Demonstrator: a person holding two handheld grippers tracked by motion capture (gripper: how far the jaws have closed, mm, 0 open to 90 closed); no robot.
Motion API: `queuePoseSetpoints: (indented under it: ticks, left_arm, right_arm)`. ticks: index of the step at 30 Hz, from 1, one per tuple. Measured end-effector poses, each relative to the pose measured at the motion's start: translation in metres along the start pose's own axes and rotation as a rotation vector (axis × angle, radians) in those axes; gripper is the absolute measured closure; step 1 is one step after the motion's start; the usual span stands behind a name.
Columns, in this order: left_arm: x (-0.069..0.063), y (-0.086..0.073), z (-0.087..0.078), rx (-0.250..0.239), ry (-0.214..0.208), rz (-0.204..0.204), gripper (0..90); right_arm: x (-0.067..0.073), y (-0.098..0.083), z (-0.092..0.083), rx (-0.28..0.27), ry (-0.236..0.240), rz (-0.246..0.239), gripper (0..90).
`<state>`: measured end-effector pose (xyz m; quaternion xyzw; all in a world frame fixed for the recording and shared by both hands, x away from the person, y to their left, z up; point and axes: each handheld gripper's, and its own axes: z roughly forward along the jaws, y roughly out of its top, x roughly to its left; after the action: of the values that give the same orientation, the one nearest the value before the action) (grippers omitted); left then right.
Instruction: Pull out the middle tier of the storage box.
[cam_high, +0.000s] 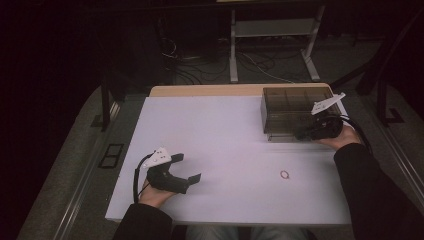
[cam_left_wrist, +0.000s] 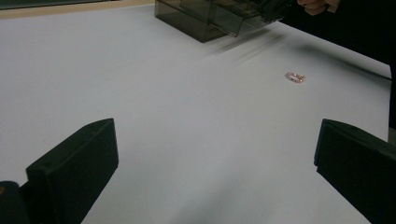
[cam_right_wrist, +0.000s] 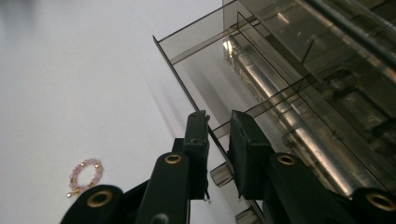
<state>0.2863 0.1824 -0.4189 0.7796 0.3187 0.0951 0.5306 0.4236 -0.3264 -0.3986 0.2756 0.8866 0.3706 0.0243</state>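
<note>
1. No brand, label or readable writing shows on anything here; the white three-cornered plates on the grippers carry small dark marks too tiny to make out.
2. The smoky transparent plastic drawer box (cam_high: 295, 112) sits at the far right of the worktop (cam_high: 225, 140). It is boxy, hard and glossy, with thin see-through walls and inner partitions, and light glints off its panels.
3. Its shallow drawer (cam_right_wrist: 205, 70) stands pulled out toward the near side. It is made of the same tinted clear plastic, with a thin upright front wall.
4. The right gripper (cam_right_wrist: 219, 135), matte black with brass-coloured rivets on its arms, has its jaws nearly together on the thin front wall of the drawer; the wall runs between the two pads, and they appear to pinch it.
5. The left gripper (cam_high: 186, 167) rests at the near left of the worktop, held in the person's hand. Its blocky matte-black jaws stand wide apart with bare worktop between them.
6. A small bracelet of round pink beads with gold-coloured spacers (cam_high: 285, 174) lies flat on the worktop in a little ring. It is near the front right, well apart from the box and from both grippers.
7. The worktop is a smooth, matte white sheet with a pale wood edge (cam_high: 200, 90) showing along its far side.
8. A dark sleeve (cam_high: 370, 190) covers the person's right forearm.
</note>
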Motion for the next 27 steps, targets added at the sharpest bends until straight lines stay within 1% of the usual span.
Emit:
queuePoseSetpoints:
  ticks: [5,8,14,17,27]
  left_arm:
    - [0.0,0.0,0.0,-0.001,-0.002,-0.002,0.0]
    - [0.0,0.0,0.0,-0.001,-0.002,0.0,0.0]
    - [0.0,0.0,0.0,-0.001,-0.001,0.0,0.0]
    - [0.0,0.0,0.0,-0.001,-0.002,0.001,0.0]
    - [0.0,0.0,0.0,-0.002,-0.001,0.001,0.0]
  right_arm:
    - [0.003,-0.003,0.0,-0.006,0.021,0.022,75.9]
    - [0.005,-0.005,0.0,-0.006,0.028,0.028,76.3]
    - [0.01,-0.006,0.002,-0.004,0.041,0.028,77.0]
    - [0.011,-0.007,0.003,0.007,0.044,0.023,77.1]
    - [0.013,-0.009,0.002,0.013,0.049,0.027,77.1]
